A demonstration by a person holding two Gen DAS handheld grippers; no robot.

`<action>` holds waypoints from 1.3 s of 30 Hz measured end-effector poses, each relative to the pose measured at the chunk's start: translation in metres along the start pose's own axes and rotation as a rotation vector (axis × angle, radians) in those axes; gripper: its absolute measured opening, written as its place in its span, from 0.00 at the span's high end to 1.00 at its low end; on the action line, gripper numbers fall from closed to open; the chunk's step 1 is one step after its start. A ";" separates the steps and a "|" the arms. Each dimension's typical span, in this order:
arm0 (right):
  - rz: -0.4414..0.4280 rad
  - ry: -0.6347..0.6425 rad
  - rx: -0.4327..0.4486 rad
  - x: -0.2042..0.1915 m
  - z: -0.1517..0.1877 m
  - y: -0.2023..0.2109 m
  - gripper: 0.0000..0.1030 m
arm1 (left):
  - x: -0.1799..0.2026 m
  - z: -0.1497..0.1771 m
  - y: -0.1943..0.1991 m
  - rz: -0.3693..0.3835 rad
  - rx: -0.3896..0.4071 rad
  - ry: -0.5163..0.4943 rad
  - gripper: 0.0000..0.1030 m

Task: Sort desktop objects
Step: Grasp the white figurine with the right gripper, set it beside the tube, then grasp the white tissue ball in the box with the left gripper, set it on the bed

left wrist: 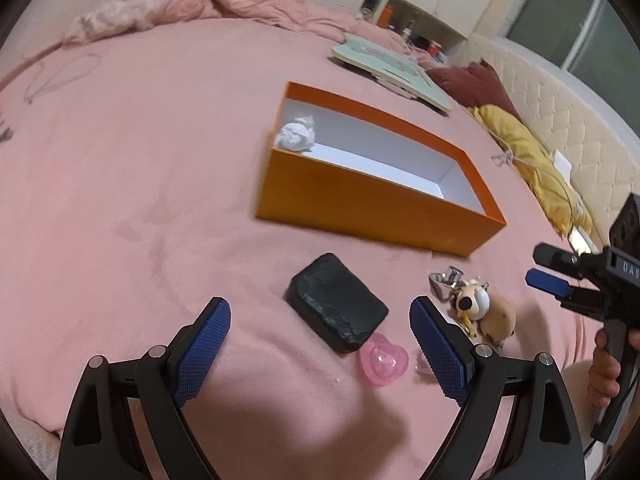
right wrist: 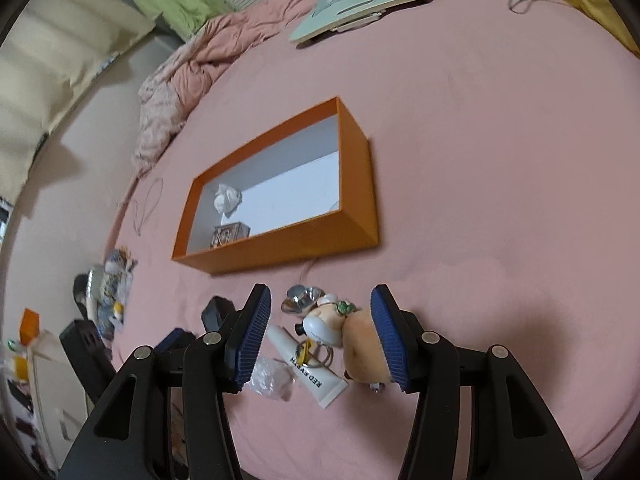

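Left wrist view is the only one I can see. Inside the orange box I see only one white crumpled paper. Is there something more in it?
Observer: Yes. The right wrist view shows a small dark patterned box inside the orange box, close to the crumpled paper.
Operator: And near the plush keychain, is something hidden from me?
Observer: A white tube lies on the bedcover beside the plush keychain. Both appear between the open fingers of the right hand-held gripper.
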State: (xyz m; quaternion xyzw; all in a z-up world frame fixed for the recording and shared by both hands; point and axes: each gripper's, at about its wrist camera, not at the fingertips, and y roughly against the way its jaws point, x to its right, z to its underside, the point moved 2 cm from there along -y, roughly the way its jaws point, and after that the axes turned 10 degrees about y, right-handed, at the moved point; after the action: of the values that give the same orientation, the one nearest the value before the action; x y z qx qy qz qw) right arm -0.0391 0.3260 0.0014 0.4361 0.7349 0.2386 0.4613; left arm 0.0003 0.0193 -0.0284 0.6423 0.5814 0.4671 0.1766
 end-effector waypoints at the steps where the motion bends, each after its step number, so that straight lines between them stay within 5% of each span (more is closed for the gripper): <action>1: 0.005 0.003 0.001 -0.001 0.000 -0.002 0.38 | 0.004 -0.002 0.001 0.003 -0.001 -0.019 0.12; 6: -0.046 0.023 0.004 -0.009 0.000 -0.012 0.38 | 0.028 -0.032 0.005 0.017 0.020 -0.085 0.20; 12: -0.115 -0.025 0.011 -0.004 -0.002 -0.012 0.38 | 0.063 -0.102 -0.025 -0.079 0.040 -0.158 0.26; 17: -0.152 -0.052 0.029 -0.002 -0.004 -0.011 0.38 | 0.081 -0.126 -0.081 -0.198 -0.030 -0.236 0.56; 27: -0.252 -0.120 0.044 0.005 -0.007 -0.012 0.38 | 0.068 -0.134 -0.139 -0.481 -0.084 -0.230 0.55; 30: -0.271 -0.128 0.038 0.005 -0.007 -0.014 0.38 | 0.073 -0.136 -0.138 -0.410 -0.109 -0.195 0.49; 33: -0.277 -0.131 0.035 0.004 -0.007 -0.015 0.38 | 0.075 -0.137 -0.126 -0.121 -0.195 -0.067 0.71; 39: -0.283 -0.140 0.030 0.005 -0.008 -0.017 0.38 | 0.074 -0.140 -0.094 -0.254 -0.032 -0.151 0.65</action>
State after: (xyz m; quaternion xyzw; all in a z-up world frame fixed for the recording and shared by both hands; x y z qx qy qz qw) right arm -0.0547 0.3223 -0.0102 0.3504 0.7586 0.1294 0.5338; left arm -0.1757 0.0666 -0.0015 0.5942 0.6355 0.4004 0.2876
